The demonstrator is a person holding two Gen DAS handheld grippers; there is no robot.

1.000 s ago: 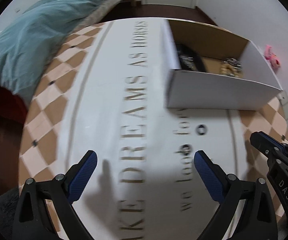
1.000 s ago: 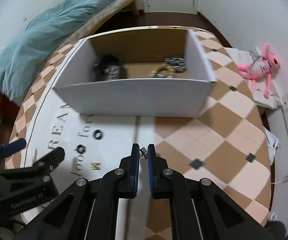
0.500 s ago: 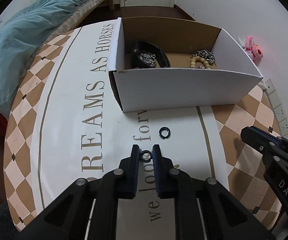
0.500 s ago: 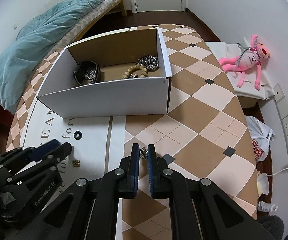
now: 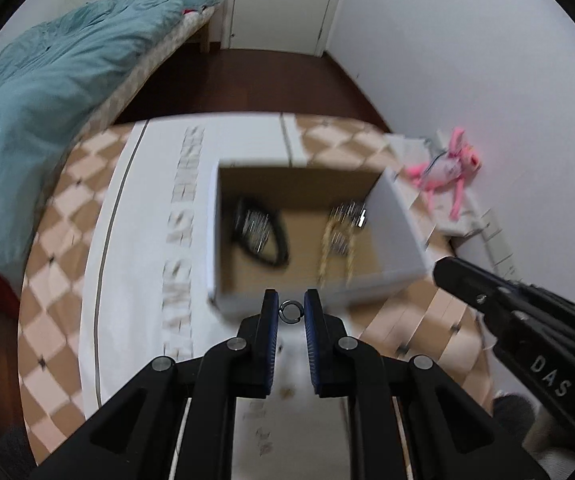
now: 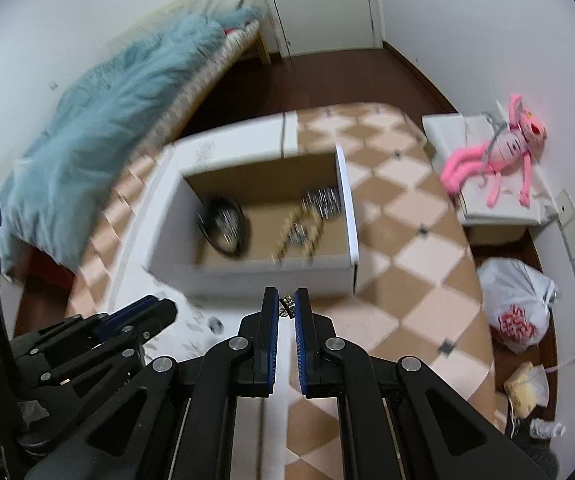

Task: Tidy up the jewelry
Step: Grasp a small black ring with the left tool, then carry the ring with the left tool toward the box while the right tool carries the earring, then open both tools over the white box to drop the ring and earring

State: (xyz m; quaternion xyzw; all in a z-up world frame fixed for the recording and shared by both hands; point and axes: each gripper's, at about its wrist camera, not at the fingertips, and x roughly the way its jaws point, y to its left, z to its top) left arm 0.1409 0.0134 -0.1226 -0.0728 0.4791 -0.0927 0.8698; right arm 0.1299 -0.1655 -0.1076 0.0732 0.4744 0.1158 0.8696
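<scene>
A small dark ring [image 5: 290, 311] is gripped between the blue pads of the left gripper [image 5: 290, 313], which is clenched on it just in front of the near wall of the white cardboard box [image 5: 315, 300]. In the left wrist view the box is seen at twelve o'clock from the fingertips, open at the top, its brown floor blurred. Inside it, a black dish [image 5: 261, 236] with silvery pieces is seen at eleven o'clock, and a beaded bracelet [image 5: 337, 242] beside a metal chain [image 5: 349, 216] at one o'clock.

In the right wrist view a small metallic piece of jewelry [image 6: 286, 302] is pinched at the tips of the right gripper [image 6: 286, 308], whose fingers are closed on it; what kind of piece it is cannot be told. The box's front wall [image 6: 271, 278] is seen just beyond, at twelve o'clock. The left gripper's body is seen at nine o'clock, low and near.

The checkered tablecloth [image 6: 419, 264] with its white lettered runner [image 5: 139, 264] is spread under the box. A pink plush toy [image 6: 495, 156] is seen at two o'clock, well apart, and a teal blanket [image 6: 99, 120] on a bed at ten o'clock.
</scene>
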